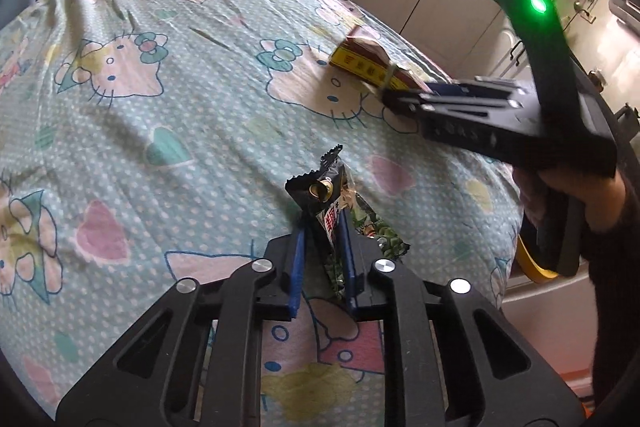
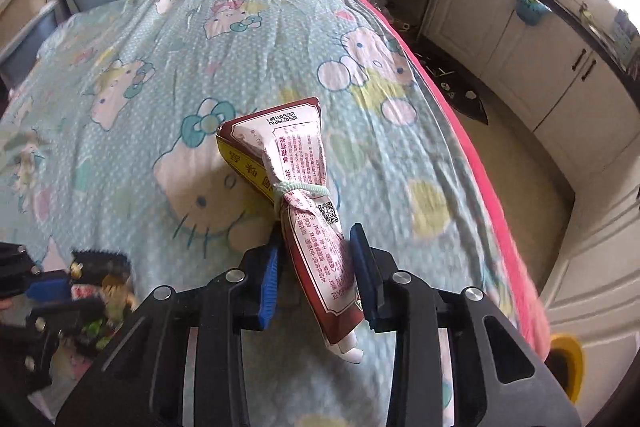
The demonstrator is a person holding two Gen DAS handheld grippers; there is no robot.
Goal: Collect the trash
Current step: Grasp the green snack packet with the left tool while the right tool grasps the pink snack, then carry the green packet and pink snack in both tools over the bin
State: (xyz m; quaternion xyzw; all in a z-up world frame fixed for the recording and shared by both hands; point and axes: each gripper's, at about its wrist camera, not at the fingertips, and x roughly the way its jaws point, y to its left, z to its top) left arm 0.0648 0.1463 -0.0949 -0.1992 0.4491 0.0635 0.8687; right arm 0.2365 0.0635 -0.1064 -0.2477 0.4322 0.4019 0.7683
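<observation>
A black snack wrapper [image 1: 320,195] stands up between the blue pads of my left gripper [image 1: 323,223], which is shut on it; a green printed wrapper [image 1: 386,241] lies just under and to the right of it. A maroon and yellow paper bag [image 2: 296,155], tied at the neck with a pale band, lies on the cartoon-cat tablecloth [image 2: 240,39]. My right gripper [image 2: 316,247] is closed on the bag's twisted end, a pad against each side. The left wrist view shows the same bag [image 1: 360,61] with the right gripper [image 1: 386,95] at its near end. The left gripper [image 2: 52,287] shows at the right wrist view's lower left.
The tablecloth [image 1: 160,131] covers a wide table with a pink edge [image 2: 480,163] on the right. White kitchen cabinets [image 2: 532,67] line the wall beyond a strip of floor. A yellow round object [image 2: 568,355] sits low beside the table. Pots stand behind the far end.
</observation>
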